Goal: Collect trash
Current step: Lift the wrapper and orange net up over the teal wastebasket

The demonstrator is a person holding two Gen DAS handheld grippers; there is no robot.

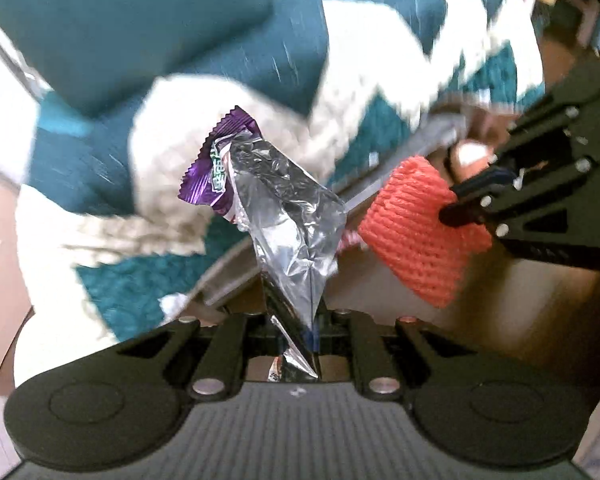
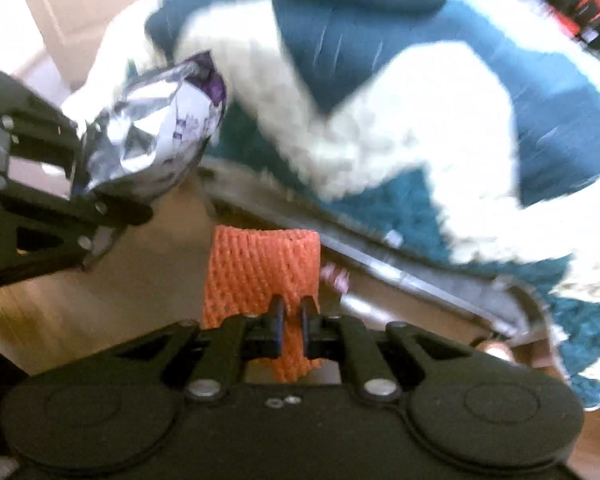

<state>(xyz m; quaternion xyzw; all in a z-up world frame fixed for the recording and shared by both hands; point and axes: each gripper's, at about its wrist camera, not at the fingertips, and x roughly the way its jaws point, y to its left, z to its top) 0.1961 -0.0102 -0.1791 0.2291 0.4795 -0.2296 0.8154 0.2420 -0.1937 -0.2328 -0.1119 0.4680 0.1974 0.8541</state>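
My left gripper [image 1: 296,320] is shut on a crumpled silver and purple snack wrapper [image 1: 272,204], which stands up from the jaws. The same wrapper [image 2: 156,128] shows at the left of the right wrist view, held in the left gripper [image 2: 96,196]. My right gripper [image 2: 292,320] is shut on an orange foam net sleeve [image 2: 260,272], which sticks up between its fingers. In the left wrist view the sleeve [image 1: 420,232] hangs from the right gripper [image 1: 464,204] at the right. Both grippers are held in the air, close together.
A teal and white shaggy rug [image 1: 160,160] lies below, with a teal cushion [image 1: 120,20] on it. A metal bar [image 2: 400,276] runs along the rug's edge over the wooden floor [image 2: 100,300]. A small pink and white scrap [image 2: 336,274] lies by the bar.
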